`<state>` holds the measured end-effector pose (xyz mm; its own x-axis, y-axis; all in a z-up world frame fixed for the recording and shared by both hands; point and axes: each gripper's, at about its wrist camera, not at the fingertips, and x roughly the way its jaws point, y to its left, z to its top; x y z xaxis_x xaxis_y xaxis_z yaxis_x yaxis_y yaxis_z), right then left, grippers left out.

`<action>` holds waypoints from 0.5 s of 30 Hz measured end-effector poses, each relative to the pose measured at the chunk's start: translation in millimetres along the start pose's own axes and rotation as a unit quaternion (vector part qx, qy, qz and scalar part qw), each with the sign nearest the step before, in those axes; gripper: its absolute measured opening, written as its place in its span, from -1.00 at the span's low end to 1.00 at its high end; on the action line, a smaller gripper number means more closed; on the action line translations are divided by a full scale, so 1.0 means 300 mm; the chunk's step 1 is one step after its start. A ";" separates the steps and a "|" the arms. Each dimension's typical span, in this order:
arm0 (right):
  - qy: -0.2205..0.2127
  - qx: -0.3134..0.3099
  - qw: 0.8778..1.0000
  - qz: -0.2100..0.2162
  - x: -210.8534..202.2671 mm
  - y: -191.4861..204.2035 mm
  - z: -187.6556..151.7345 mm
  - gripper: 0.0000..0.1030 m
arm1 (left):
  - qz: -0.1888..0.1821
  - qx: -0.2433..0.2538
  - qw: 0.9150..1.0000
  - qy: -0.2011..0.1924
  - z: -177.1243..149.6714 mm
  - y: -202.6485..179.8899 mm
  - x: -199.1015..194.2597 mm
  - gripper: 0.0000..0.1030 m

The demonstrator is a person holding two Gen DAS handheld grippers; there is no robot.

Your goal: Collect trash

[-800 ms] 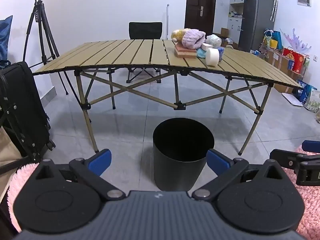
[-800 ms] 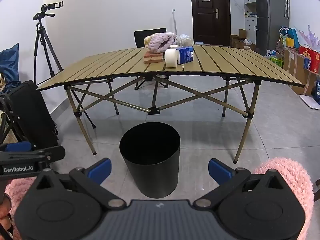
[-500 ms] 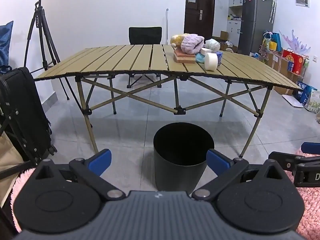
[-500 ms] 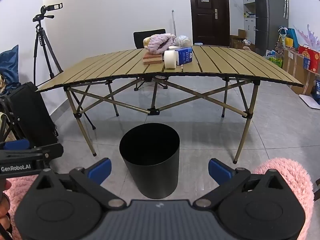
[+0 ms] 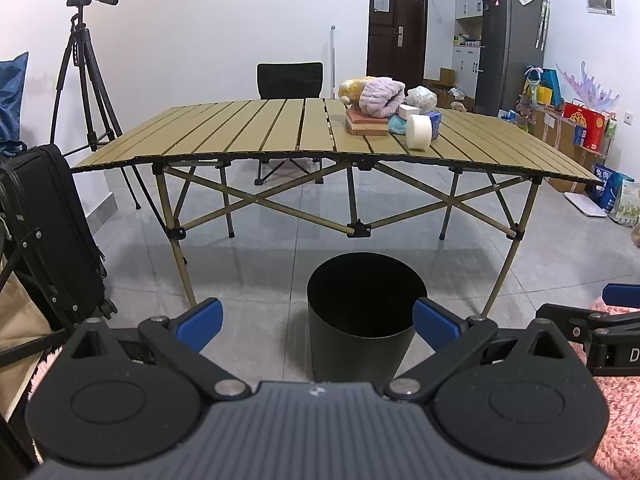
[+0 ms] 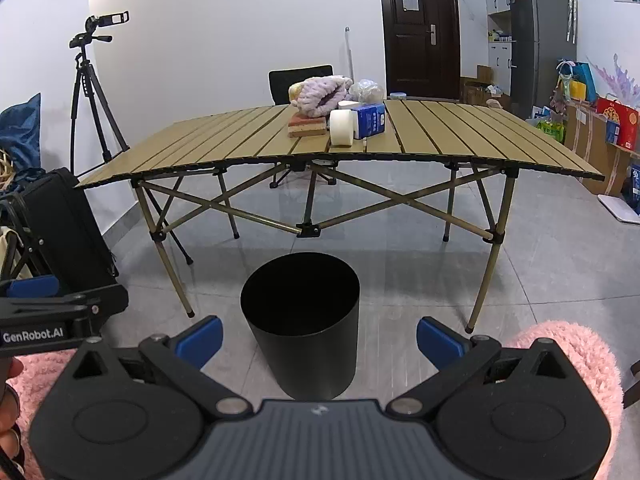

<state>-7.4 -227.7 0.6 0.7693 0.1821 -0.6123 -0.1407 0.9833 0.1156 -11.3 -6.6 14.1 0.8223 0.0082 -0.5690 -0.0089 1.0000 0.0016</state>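
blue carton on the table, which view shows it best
The right wrist view: the blue carton shows a whole printed side, with only its left end behind the white roll. In the left wrist view the roll covers most of it, leaving a blue sliver.

A bin (image 5: 362,312) stands on the floor just ahead of the left gripper (image 5: 316,324), before a folding table (image 5: 248,132). On the table, ahead and to the right, a pile of items (image 5: 390,114) sits together. A chair (image 5: 290,80) stands behind the table, a tripod (image 5: 84,80) far left.
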 end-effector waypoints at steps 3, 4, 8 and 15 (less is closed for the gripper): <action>-0.002 0.000 1.000 -0.001 -0.003 0.000 -0.007 1.00 | 0.002 0.003 1.000 -0.003 -0.002 -0.005 -0.005 1.00; -0.002 -0.001 1.000 0.000 -0.004 0.000 -0.007 1.00 | 0.002 0.003 1.000 -0.003 -0.002 -0.005 -0.006 1.00; -0.004 -0.001 1.000 0.000 -0.010 -0.001 -0.011 1.00 | 0.002 0.003 1.000 -0.005 -0.003 -0.005 -0.013 1.00; -0.007 -0.001 1.000 -0.001 -0.019 -0.002 -0.014 1.00 | 0.000 0.003 1.000 -0.007 0.002 -0.002 -0.017 1.00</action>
<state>-14.2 -229.2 0.8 0.7781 0.1799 -0.6019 -0.1404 0.9837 0.1126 -15.1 -7.1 17.4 0.8300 0.0084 -0.5577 -0.0058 1.0000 0.0065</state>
